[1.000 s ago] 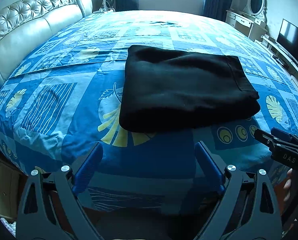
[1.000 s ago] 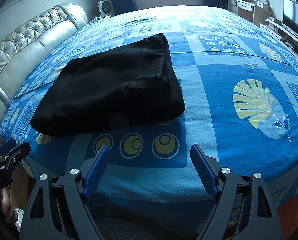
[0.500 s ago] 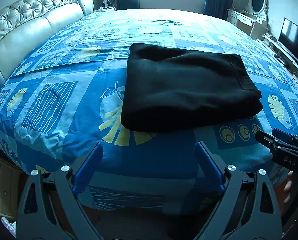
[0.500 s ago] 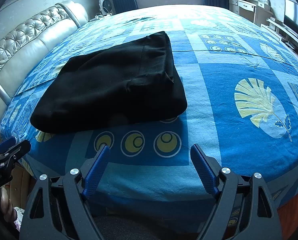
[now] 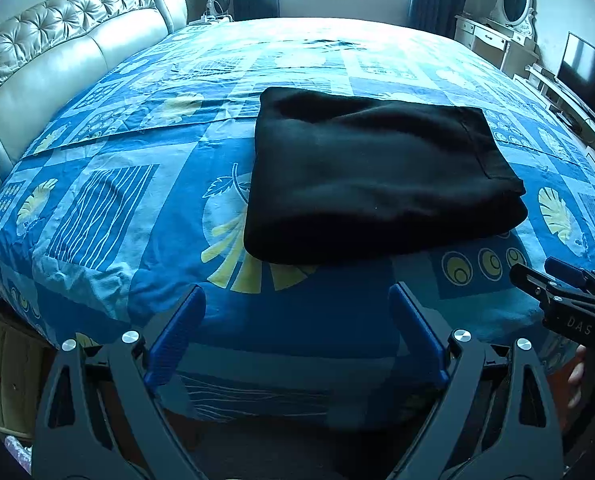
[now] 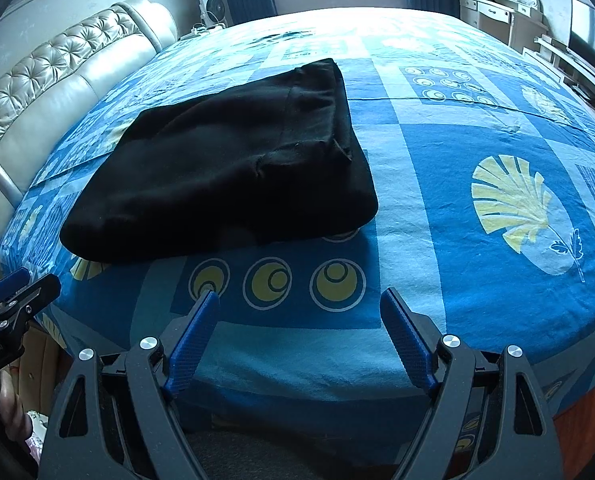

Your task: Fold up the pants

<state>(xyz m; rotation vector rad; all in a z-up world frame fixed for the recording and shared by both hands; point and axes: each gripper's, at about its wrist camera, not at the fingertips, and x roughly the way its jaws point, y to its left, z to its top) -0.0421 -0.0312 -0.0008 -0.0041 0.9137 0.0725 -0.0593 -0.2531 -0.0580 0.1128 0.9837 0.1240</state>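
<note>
The black pants [image 5: 377,176] lie folded into a thick rectangle on the blue patterned bed [image 5: 137,184]; they also show in the right wrist view [image 6: 233,176]. My left gripper [image 5: 297,296] is open and empty, held over the bed's near edge, short of the pants. My right gripper [image 6: 299,300] is open and empty, also at the near edge, below the pants' right end. The right gripper shows at the right of the left wrist view [image 5: 553,284], and the left gripper at the left of the right wrist view [image 6: 21,288].
A tufted cream headboard [image 5: 57,44] runs along the left. A white dresser with an oval mirror [image 5: 505,28] and a TV [image 5: 589,72] stand at the right. A window and dark curtains are at the back. The bed's front edge drops off below the grippers.
Both grippers stay open and empty. Both views have shifted slightly, with the pants sitting a little higher in frame; the pants themselves have not moved.
</note>
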